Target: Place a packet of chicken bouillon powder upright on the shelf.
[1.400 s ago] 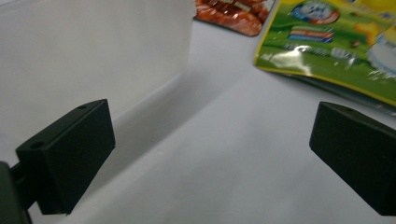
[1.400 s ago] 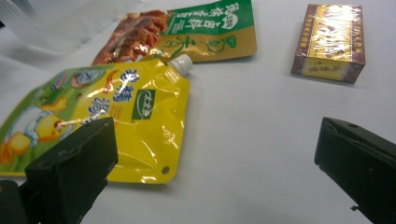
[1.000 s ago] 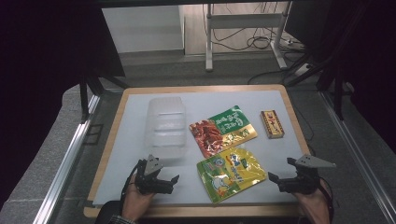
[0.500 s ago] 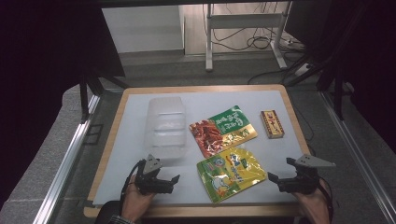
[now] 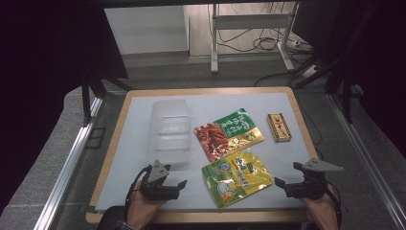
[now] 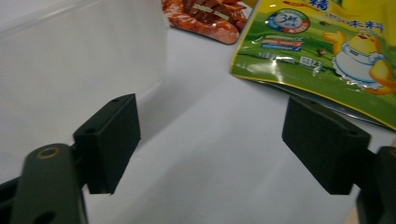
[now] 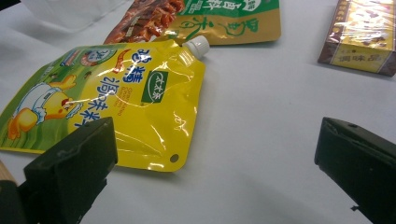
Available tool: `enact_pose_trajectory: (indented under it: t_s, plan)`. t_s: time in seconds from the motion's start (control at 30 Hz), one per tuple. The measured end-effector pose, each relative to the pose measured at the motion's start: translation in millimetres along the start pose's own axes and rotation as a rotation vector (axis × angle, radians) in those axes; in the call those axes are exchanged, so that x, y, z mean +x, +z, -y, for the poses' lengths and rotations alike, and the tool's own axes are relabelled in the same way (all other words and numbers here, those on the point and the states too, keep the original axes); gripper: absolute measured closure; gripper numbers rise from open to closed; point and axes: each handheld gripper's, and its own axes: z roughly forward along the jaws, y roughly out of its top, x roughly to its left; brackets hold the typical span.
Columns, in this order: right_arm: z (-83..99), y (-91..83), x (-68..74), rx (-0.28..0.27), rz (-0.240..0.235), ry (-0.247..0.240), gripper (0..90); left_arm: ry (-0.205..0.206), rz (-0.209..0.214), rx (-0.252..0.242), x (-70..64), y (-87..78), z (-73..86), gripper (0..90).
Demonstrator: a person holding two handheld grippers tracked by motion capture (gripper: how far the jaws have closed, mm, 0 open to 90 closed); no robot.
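Both hand-held grippers stood wide open and empty near the table's [image 5: 143, 115] front edge: the left hand-held gripper [image 5: 167, 184] just beside the clear plastic container [image 5: 170, 129], the right hand-held gripper [image 5: 287, 184] right of the yellow spouted pouch [image 5: 237, 177], which lay flat between them. I judged that slick, flat pouch could slide or buckle if pinched at one edge, and its capped spout [image 7: 197, 45] might snag the red-and-green packet [image 5: 227, 134]. The print on the small box [image 5: 279, 127] was too small to read.
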Motion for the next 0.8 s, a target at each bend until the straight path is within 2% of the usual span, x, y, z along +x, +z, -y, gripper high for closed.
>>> enact_pose_trajectory:
  t_s: [0.13,0.3,0.8]
  plan:
    - [0.0,0.8,0.6,0.01,-0.003,-0.001,0.0,0.018,0.025,0.016,-6.1,2.6,-1.8,29.7]
    - [-0.1,1.0,0.8,0.012,-0.006,0.001,0.0,0.032,0.056,0.01,-14.1,5.2,-4.8,39.4]
    - [-2.1,3.0,2.9,0.024,-0.017,0.002,0.0,0.061,0.152,0.011,-27.0,18.1,-12.3,60.9]
